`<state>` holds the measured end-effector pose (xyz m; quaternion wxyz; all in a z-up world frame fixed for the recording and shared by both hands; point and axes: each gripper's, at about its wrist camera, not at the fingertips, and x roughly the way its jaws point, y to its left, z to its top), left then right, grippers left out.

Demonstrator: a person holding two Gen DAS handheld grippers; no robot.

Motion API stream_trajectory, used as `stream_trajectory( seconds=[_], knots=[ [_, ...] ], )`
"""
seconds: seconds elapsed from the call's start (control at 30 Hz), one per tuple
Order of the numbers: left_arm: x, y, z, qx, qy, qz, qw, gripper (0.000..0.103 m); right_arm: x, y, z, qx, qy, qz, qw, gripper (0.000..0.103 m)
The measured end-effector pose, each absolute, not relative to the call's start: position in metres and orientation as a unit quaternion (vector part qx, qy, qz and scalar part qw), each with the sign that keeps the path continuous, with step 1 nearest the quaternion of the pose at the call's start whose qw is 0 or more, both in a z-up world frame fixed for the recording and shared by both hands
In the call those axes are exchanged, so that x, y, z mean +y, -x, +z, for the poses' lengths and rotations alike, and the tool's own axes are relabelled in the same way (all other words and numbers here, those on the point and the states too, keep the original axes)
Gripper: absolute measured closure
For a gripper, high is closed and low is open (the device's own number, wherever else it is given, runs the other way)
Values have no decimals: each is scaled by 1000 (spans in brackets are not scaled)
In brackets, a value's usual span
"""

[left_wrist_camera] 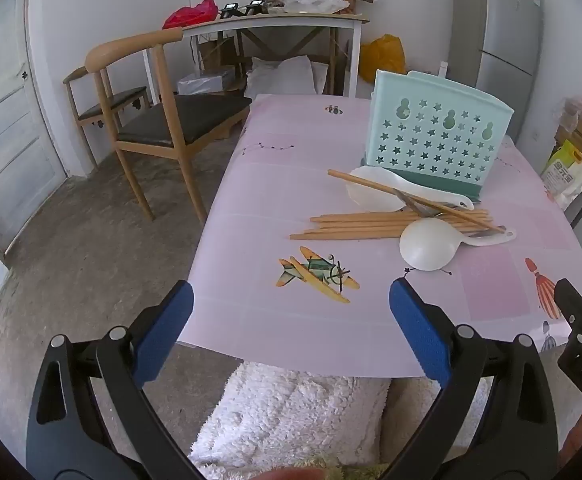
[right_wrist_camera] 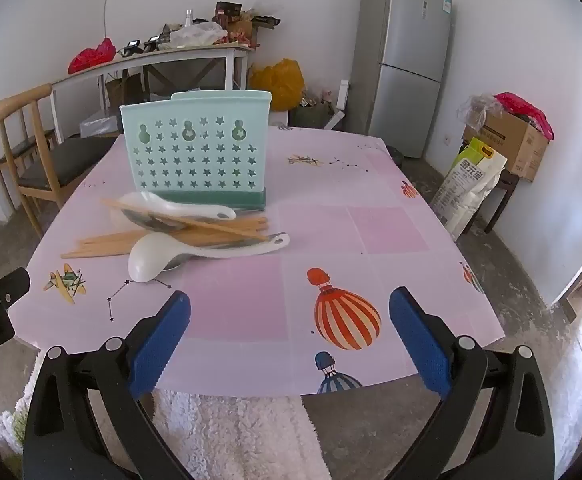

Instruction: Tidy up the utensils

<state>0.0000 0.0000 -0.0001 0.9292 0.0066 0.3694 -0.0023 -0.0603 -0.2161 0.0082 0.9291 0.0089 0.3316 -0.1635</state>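
holder: mint star-punched utensil holder [left_wrist_camera: 437, 136] upright on pink tablecloth [left_wrist_camera: 291, 184], contents unseen | utensils: two white ladle spoons [left_wrist_camera: 427, 250], pile of wooden chopsticks [left_wrist_camera: 371, 226], count unclear, just before holder | left gripper [left_wrist_camera: 291, 300] spread wide, empty | right gripper [right_wrist_camera: 291, 308] spread wide, empty

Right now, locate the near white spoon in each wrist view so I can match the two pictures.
Left wrist: the near white spoon lies right of centre, bowl toward the camera, in front of the chopsticks.
Right wrist: the same spoon lies left of centre.
Shared landmark: the mint utensil holder standing behind the pile.
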Motion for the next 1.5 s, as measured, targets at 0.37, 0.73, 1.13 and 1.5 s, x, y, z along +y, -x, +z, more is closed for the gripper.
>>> stream_trajectory(
  seconds=[0.37, 0.73, 1.13, 1.5],
  knots=[
    [2, -2, -4, 378, -5, -4, 926, 8, -217, 60, 9, 333, -11, -165, 928, 6],
    [4, -2, -8, 381, -6, -2, 924, 8, -216, 57, 10, 331, -12, -165, 929, 6],
    [6, -2, -9, 386, -6, 5, 922, 8, -216, 57, 9, 328, -14, -164, 930, 6],
    [7, -2, -9, 389, -8, 7, 921, 8, -221, 57, 9, 325, -20, -162, 931, 6]
  ],
)
